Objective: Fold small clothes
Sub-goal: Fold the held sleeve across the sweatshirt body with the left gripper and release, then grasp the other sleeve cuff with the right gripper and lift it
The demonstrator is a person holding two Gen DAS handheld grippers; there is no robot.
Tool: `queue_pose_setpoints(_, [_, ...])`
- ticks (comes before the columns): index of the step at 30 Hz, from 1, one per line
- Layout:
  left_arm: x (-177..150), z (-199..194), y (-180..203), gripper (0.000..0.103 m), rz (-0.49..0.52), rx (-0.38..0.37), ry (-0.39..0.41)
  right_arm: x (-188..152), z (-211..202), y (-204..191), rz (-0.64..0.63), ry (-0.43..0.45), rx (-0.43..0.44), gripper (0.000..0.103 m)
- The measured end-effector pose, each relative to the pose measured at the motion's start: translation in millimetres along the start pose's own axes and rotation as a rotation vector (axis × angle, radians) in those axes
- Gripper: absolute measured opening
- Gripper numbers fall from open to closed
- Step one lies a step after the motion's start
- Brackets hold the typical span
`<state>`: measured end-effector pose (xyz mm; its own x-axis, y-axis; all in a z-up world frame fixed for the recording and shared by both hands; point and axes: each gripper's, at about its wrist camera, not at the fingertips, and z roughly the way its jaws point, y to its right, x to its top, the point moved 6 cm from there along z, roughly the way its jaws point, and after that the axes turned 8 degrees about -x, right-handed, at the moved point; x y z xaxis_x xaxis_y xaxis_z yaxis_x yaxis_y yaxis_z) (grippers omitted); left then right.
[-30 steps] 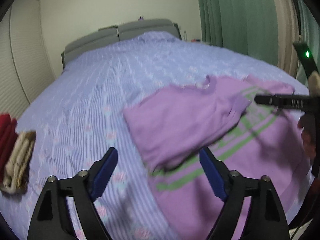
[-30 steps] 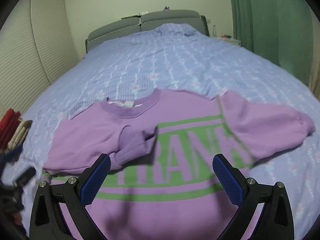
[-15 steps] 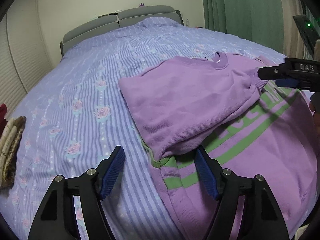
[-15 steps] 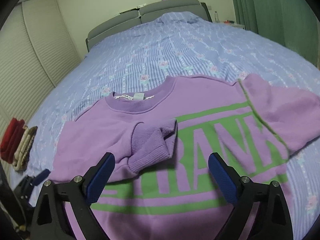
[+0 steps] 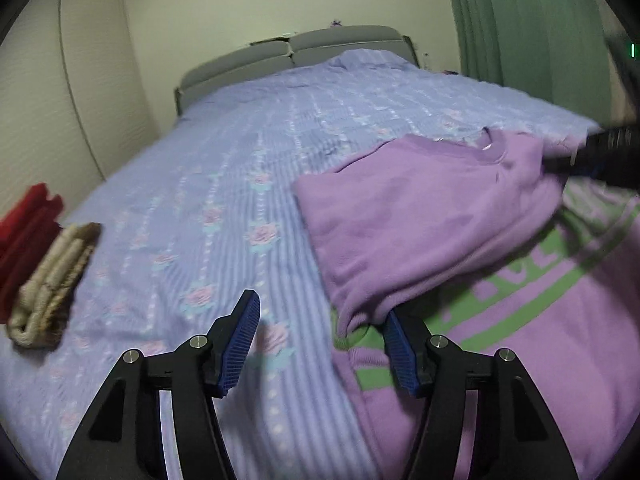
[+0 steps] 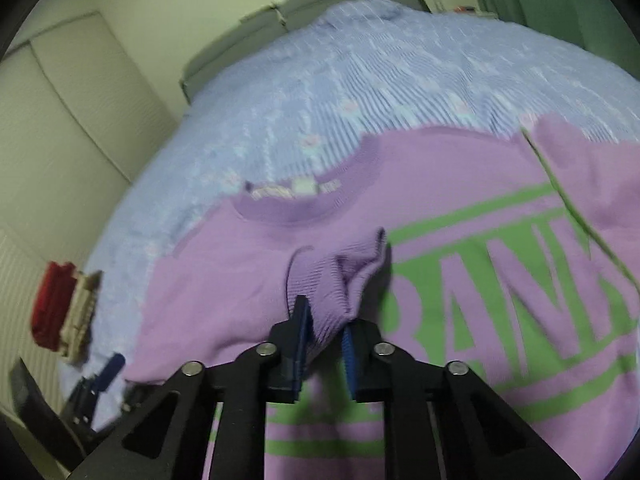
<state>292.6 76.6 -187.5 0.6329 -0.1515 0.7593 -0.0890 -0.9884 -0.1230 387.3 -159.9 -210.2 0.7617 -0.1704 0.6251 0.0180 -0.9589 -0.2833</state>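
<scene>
Right tool [image 6: 323, 336] closing, clamped on cuff [image 6: 324, 280]; left tool [image 5: 320, 340] closing, sweater [image 5: 420, 232] hem blurred.

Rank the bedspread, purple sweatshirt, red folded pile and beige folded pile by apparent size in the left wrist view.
1. bedspread
2. purple sweatshirt
3. red folded pile and beige folded pile: similar, and the red is cut off by the frame edge, so unranked.
</scene>
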Motion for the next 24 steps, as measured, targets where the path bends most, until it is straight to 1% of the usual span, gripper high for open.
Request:
queue_pose_setpoints(2, [-4.6, -1.5, -2.9, 0.063, -0.011, 0.03, -0.003, 7.8, -10.7, -8.0, -0.059, 0.07, 0.014, 0.014])
queue_pose_setpoints(3, [-5.8, -0.9, -4.8, 0.063, -0.025, 0.031, -0.008, 10.1, -16.3, -12.3, -0.089, 0.103, 0.033, 0.013])
queue_pose_setpoints(4, [-6.8, -0.1, -7.4, 0.063, -0.048, 0.025, -0.016, 10.9, -18.5, -14.0, -0.11, 0.117, 0.036, 0.013])
queue_pose_setpoints(6, [-7.2, -0.5, -11.3, 0.064, -0.095, 0.013, -0.026, 9.3, -11.6, -10.8, -0.146, 0.105, -0.006, 0.013])
queue_pose_setpoints(12, [-11.7, 6.0, -10.0, 0.067, -0.125, 0.025, -0.055, -2.7, 5.7, 7.9, -0.132, 0.06, -0.05, 0.013])
queue_pose_setpoints(14, [-12.1, 5.0, -11.7, 0.074, -0.137, 0.027, -0.064, -6.9, 10.3, 11.5, -0.123, 0.043, -0.06, 0.013])
queue_pose_setpoints(15, [-11.5, 4.8, -12.9, 0.075, -0.138, 0.03, -0.073, -8.3, 11.1, 12.2, -0.131, 0.041, -0.07, 0.014])
queue_pose_setpoints(16, [-11.7, 3.2, -11.7, 0.075, -0.135, 0.025, -0.079, -9.4, 11.1, 14.1, -0.135, 0.041, -0.079, 0.016])
queue_pose_setpoints(18, [-11.2, -3.9, -9.8, 0.075, -0.123, 0.021, -0.089, -11.0, 8.2, 17.5, -0.123, 0.03, -0.085, 0.029])
queue_pose_setpoints(19, [-11.1, -7.6, -8.2, 0.075, -0.113, 0.024, -0.095, -13.0, 4.7, 22.4, -0.113, 0.023, -0.1, 0.036])
queue_pose_setpoints(20, [-10.5, -11.9, -5.4, 0.075, -0.102, 0.029, -0.099, -14.4, 0.7, 26.9, -0.104, 0.021, -0.122, 0.039])
queue_pose_setpoints(21, [-8.2, -19.3, -1.6, 0.075, -0.086, 0.029, -0.091, -16.7, -3.3, 30.9, -0.102, 0.017, -0.141, 0.04])
queue_pose_setpoints(22, [-6.1, -23.6, 1.1, 0.077, -0.079, 0.028, -0.082, -19.6, -7.9, 34.9, -0.098, 0.011, -0.155, 0.041])
queue_pose_setpoints(23, [-2.8, -29.5, 4.6, 0.081, -0.07, 0.026, -0.068, -21.8, -12.1, 38.6, -0.093, 0.009, -0.165, 0.042])
queue_pose_setpoints(24, [3.1, -37.8, 11.0, 0.083, -0.062, 0.017, -0.044, -24.8, -17.1, 44.0, -0.086, 0.003, -0.184, 0.042])
